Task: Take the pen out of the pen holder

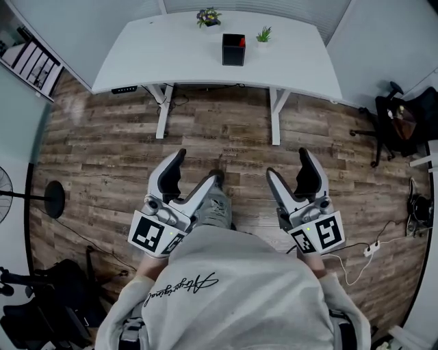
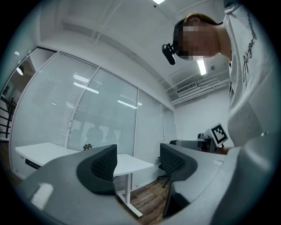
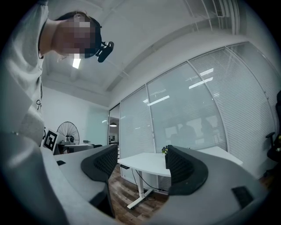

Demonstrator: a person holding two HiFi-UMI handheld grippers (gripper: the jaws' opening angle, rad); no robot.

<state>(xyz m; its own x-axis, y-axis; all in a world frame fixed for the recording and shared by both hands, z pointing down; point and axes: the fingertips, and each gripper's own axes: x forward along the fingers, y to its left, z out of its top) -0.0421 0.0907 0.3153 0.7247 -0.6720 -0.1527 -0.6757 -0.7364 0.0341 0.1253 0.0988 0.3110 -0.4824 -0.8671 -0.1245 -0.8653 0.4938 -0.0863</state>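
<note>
A black pen holder [image 1: 233, 49] stands on the white desk [image 1: 171, 61] at the far side of the room, with a red-tipped pen [image 1: 241, 42] sticking out of it. Both grippers are held close to the person's body, well short of the desk. My left gripper [image 1: 194, 176] is open with nothing between its jaws. My right gripper [image 1: 287, 167] is open and empty too. In the left gripper view the gripper [image 2: 138, 160] points up toward the desk [image 2: 39, 152] and glass wall. In the right gripper view the gripper [image 3: 140, 160] frames the desk [image 3: 145, 162].
Two small potted plants [image 1: 209, 17] [image 1: 263, 33] sit at the desk's back edge. A wood floor [image 1: 219, 137] lies between me and the desk. A black chair [image 1: 397, 116] stands at the right, a fan [image 1: 27, 198] at the left, a power strip and cable [image 1: 373, 247] on the floor.
</note>
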